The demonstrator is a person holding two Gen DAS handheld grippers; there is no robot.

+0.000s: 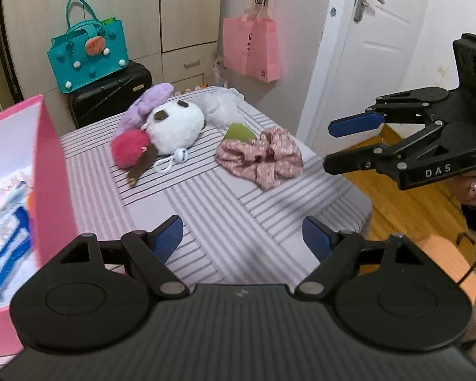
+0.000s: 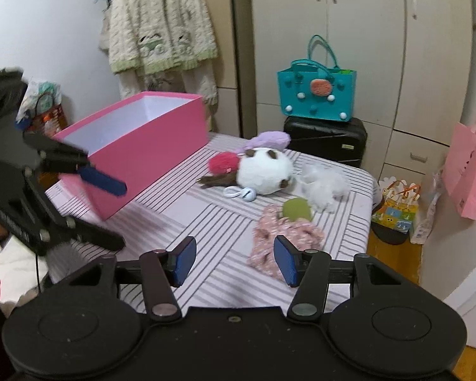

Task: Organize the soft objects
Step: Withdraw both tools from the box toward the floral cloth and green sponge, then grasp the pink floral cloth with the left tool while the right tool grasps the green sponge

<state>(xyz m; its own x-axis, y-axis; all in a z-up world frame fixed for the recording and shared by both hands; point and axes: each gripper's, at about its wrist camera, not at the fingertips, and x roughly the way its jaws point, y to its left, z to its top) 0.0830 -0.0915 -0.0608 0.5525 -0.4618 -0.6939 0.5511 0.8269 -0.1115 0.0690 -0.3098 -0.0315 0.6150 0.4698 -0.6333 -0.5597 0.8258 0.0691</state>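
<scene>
Left gripper (image 1: 242, 236) spread wide above the striped tabletop (image 1: 212, 197), gripping nothing; right gripper (image 2: 234, 260) also spread wide and empty, just short of the pink floral cloth (image 2: 285, 238). Green pad (image 2: 296, 208) lying on that cloth's far edge; white plush toy (image 1: 174, 127) farther back, touching a red pom-pom (image 1: 130, 147) and a purple plush (image 1: 152, 100); white fluffy piece (image 2: 325, 185) beside it. Open pink box (image 2: 136, 139) on the table's left side.
</scene>
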